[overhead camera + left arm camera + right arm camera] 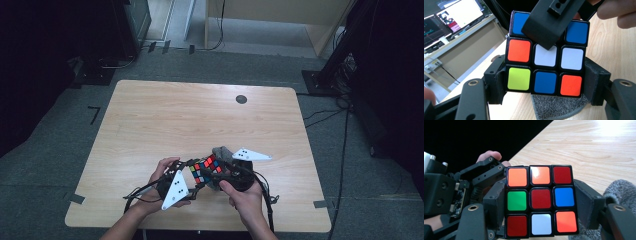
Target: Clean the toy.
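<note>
Now both grippers are clamping the cube (206, 169) at lower centre: left gripper (545, 82) bottom layer, right gripper (541, 202) opposite sides.

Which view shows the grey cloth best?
The high view: the cloth lies whole on the table, just behind the cube. The left gripper view shows a hemmed corner under the cube; the right gripper view a fuzzy edge.
</note>
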Demonstrator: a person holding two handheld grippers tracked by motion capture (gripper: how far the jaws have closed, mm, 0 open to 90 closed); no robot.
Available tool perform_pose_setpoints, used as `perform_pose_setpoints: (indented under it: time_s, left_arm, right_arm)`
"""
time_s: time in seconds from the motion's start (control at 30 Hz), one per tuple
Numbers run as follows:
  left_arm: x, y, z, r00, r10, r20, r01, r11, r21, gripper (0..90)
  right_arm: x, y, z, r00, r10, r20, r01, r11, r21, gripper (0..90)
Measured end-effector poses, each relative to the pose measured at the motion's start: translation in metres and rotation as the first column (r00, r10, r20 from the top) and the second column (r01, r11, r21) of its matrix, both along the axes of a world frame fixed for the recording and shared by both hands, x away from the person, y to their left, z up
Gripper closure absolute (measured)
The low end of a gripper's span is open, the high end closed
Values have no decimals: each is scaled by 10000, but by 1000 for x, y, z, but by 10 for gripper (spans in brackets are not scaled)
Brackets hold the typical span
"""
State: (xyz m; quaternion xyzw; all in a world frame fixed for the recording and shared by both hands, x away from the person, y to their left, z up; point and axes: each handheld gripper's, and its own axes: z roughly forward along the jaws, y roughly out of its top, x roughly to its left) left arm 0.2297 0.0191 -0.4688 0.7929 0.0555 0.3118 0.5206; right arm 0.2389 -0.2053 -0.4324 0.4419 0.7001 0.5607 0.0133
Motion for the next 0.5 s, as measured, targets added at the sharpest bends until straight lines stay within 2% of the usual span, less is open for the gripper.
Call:
perform_pose_setpoints:
  time_s: [0.1, 0.2, 0.33, 0.5]
  left_arm:
    - [2, -1, 0, 9998, 115, -185, -116, 9999, -41, 295]
    - [5, -1, -4, 9989, 239, -407, -233, 9996, 142, 276]
    - [2, -1, -2, 9997, 211, -86, -211, 9998, 5, 313]
    - [2, -1, -3, 9998, 167, -60, -166, 9998, 78, 321]
  right_arm:
    - [-4, 4, 2, 9995, -199, 244, 206, 9994, -281, 349]
    - [-6, 5, 4, 9998, -17, 211, 16, 10000, 53, 348]
    - [-8, 9, 5, 9990, -121, 440, 133, 9996, -260, 348]
    - [-8, 9, 5, 9993, -171, 330, 184, 9991, -383, 349]
